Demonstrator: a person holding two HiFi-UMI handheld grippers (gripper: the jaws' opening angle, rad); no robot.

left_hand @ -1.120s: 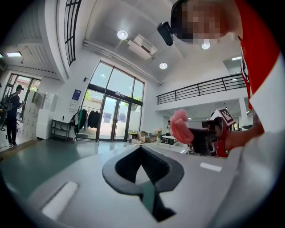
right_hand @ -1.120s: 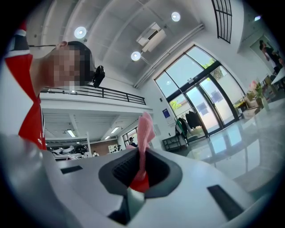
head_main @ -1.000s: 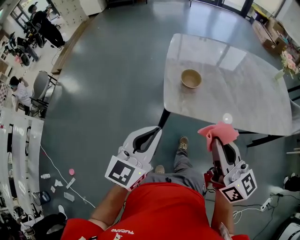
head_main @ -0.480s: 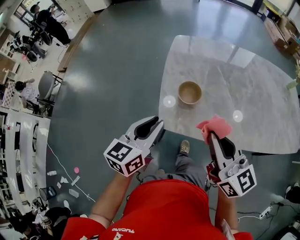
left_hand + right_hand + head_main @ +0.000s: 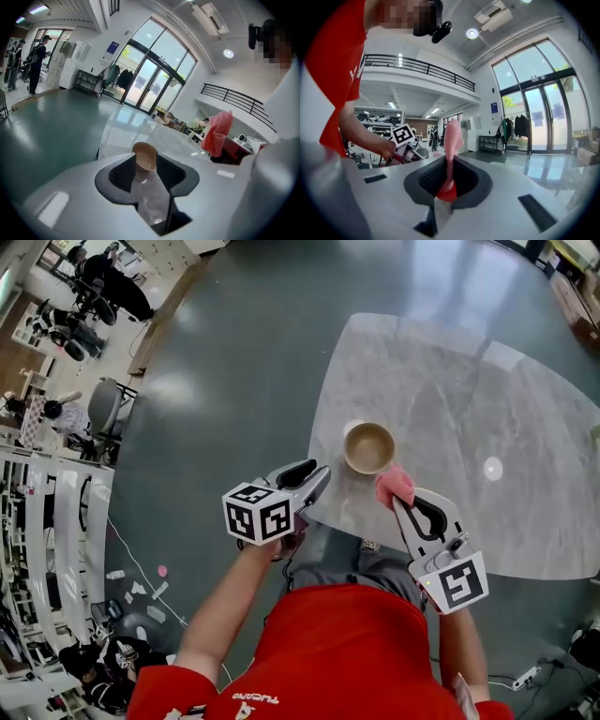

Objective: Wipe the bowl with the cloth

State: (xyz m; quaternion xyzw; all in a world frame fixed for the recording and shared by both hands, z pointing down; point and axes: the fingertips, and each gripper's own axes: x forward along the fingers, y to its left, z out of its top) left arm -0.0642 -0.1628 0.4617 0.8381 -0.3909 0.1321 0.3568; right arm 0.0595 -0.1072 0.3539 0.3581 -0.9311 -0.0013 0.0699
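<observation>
Now at the near left edge of the table (image 5: 487, 390), the person has closed in on the bowl (image 5: 368, 447), which a second ago stood well ahead. The left gripper (image 5: 317, 478) has swung up beside it and its jaws are opening, nothing between the pads, the bowl lined up just beyond them. The right gripper (image 5: 401, 507) stays clamped on the pink cloth (image 5: 395, 487), whose bunched end sits at the bowl's near right rim, possibly touching. The left looks set to steady the bowl; wiping has not begun.
</observation>
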